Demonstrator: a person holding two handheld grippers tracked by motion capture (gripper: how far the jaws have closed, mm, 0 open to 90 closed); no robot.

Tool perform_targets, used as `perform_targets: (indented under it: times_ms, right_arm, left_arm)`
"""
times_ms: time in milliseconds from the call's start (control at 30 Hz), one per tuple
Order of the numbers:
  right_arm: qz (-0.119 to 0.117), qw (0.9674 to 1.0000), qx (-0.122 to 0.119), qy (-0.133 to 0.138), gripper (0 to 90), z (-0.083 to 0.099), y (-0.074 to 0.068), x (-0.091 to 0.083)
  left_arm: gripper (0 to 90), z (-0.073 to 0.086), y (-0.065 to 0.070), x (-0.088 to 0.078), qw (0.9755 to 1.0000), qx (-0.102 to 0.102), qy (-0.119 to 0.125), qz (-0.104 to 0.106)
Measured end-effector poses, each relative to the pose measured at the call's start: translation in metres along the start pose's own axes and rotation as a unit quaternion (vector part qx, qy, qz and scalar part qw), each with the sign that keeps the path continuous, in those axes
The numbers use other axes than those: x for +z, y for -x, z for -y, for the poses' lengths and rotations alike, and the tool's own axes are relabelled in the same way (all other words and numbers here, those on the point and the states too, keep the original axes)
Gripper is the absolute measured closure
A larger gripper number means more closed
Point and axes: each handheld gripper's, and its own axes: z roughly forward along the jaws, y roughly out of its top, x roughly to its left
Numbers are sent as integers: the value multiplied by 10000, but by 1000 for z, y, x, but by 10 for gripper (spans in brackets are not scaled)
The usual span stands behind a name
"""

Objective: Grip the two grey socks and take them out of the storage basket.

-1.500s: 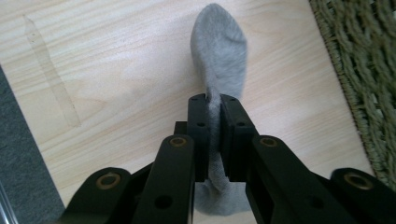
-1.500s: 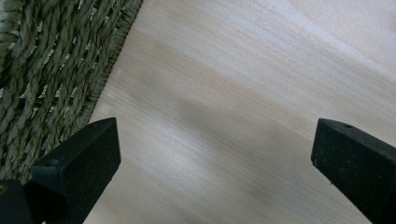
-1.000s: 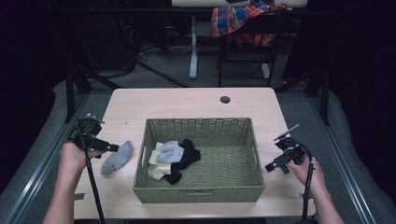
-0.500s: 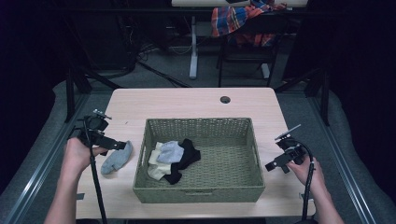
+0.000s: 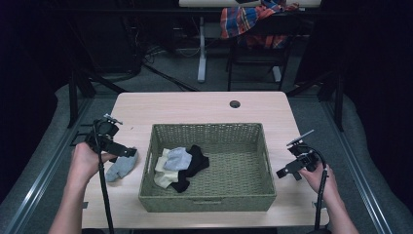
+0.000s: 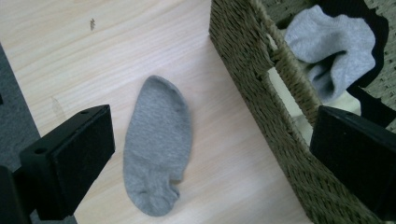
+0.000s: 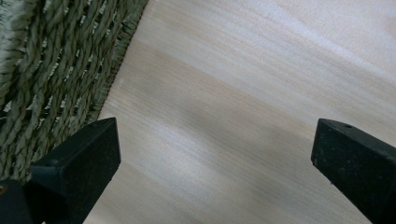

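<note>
A grey sock [image 5: 121,167] lies flat on the wooden table [image 5: 195,105], just left of a woven basket [image 5: 209,127]. My left gripper [image 5: 125,152] hovers above the sock, and its jaws have just been opening, with nothing gripped. In the left gripper view the sock [image 6: 156,144] rests on the wood below the wide-open left gripper [image 6: 215,158], beside the basket wall [image 6: 261,79]. Inside the basket lie a grey sock [image 5: 178,158], a black sock [image 5: 196,163] and a cream sock [image 5: 163,176]. My right gripper [image 5: 287,171] stands open over bare wood right of the basket; its view shows the right gripper [image 7: 215,163] and the basket [image 7: 56,60].
A round cable hole [image 5: 234,104] sits at the table's far edge. Behind the table stands a chair draped with plaid cloth [image 5: 253,19], amid dark frames and cables on the floor. Bare wood runs between the basket and the table's far edge.
My left gripper has shifted a little to the right and lifted, and its jaws stand wider. The grey sock stays flat on the table. The right hand has not moved.
</note>
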Motion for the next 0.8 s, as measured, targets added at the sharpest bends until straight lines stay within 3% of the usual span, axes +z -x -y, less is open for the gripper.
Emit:
perform_targets:
  times_ms: [67,167,233,333,400,567,633,700,800]
  right_arm:
    - [-13,9999,70,106,9,1,-2,2]
    - [27,9999,-109,-91,9,0,-1,-1]
    - [63,9999,53,96,9,1,-4,1]
    - [-66,9999,17,80,9,1,-4,1]
    - [49,9998,-139,-143,8,-1,-3,-1]
    - [0,9999,-103,-103,8,0,-2,0]
    - [-72,10000,23,65,8,1,-3,2]
    - [-42,9999,-94,-88,8,0,-2,1]
    - [-2,10000,-75,-66,8,0,-2,1]
  left_arm:
    - [2,-2,4,-1,10000,24,8,50]
    - [2,-5,11,-3,9999,125,40,49]
    - [2,-8,18,-5,9997,214,86,75]
    - [2,-15,28,-6,9991,384,70,159]
    - [2,-20,35,-5,9984,511,32,221]
    - [3,-31,53,1,9966,761,-61,303]
    - [3,-35,59,4,9959,838,-86,321]
    - [3,-40,66,7,9949,943,-110,348]
    - [3,-47,76,12,9934,1069,-161,371]
